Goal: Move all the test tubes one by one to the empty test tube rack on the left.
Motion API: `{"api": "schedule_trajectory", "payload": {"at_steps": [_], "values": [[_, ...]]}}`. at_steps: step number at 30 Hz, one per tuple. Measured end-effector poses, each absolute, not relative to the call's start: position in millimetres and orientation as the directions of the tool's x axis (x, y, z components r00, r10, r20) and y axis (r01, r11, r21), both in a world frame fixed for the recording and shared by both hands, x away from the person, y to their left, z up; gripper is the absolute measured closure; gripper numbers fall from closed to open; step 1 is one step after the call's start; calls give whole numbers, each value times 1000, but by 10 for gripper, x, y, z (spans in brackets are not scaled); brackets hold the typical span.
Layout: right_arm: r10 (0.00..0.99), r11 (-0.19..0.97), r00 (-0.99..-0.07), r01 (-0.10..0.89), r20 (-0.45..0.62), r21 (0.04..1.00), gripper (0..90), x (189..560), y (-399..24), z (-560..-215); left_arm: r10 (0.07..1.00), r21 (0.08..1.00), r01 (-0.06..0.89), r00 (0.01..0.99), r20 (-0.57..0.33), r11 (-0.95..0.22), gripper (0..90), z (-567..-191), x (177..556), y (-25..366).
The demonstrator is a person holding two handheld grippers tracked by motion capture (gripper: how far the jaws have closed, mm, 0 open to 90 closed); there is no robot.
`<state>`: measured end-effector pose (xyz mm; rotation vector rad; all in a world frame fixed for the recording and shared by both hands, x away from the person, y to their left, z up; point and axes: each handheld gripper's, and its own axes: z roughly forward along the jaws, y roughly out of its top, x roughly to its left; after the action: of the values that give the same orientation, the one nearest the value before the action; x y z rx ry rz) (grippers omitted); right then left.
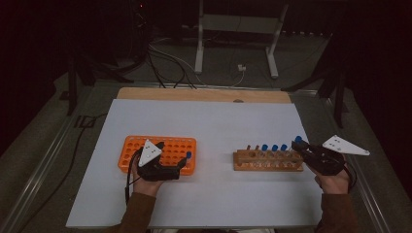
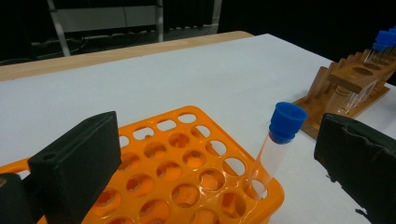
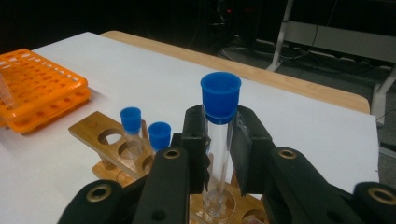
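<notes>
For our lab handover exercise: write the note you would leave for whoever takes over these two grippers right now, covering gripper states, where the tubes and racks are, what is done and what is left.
Right gripper: shut on a blue-capped tube, its bottom just above the right end of the wooden rack.
Left gripper: open, hovering at the orange rack, nothing held.
Done: one capped tube stands in a corner hole of the orange rack.
Left: probably carry the held tube to the orange rack, then move the other tubes from the wooden rack.
Both racks sit on the white tabletop, orange on the left, wooden on the right.
</notes>
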<state>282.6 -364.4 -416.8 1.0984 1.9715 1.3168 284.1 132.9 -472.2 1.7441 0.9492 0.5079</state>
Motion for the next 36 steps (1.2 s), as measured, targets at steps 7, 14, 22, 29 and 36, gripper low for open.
{"api": "schedule_trajectory", "payload": {"at_steps": [7, 14, 22, 29, 36], "values": [[846, 195, -533, 315, 3, 929, 769, 2778, -3633, -4088, 791, 924, 352, 603, -101, -150, 15, -4723, 2824, 1305], [823, 203, -569, 307, 8, 930, 769, 2748, -3535, -4028, 786, 924, 352, 609, -103, -152, 15, -4732, 2813, 1279], [799, 205, -600, 314, 27, 927, 769, 2741, -3423, -4037, 785, 924, 353, 611, -106, -149, 15, -4732, 2787, 1283], [776, 211, -629, 322, 42, 923, 769, 2735, -3293, -4070, 783, 925, 351, 613, -107, -149, 15, -4728, 2747, 1280], [746, 226, -665, 320, 48, 920, 768, 2750, -3103, -4088, 777, 930, 338, 620, -106, -143, 16, -4667, 2717, 1264]]}}
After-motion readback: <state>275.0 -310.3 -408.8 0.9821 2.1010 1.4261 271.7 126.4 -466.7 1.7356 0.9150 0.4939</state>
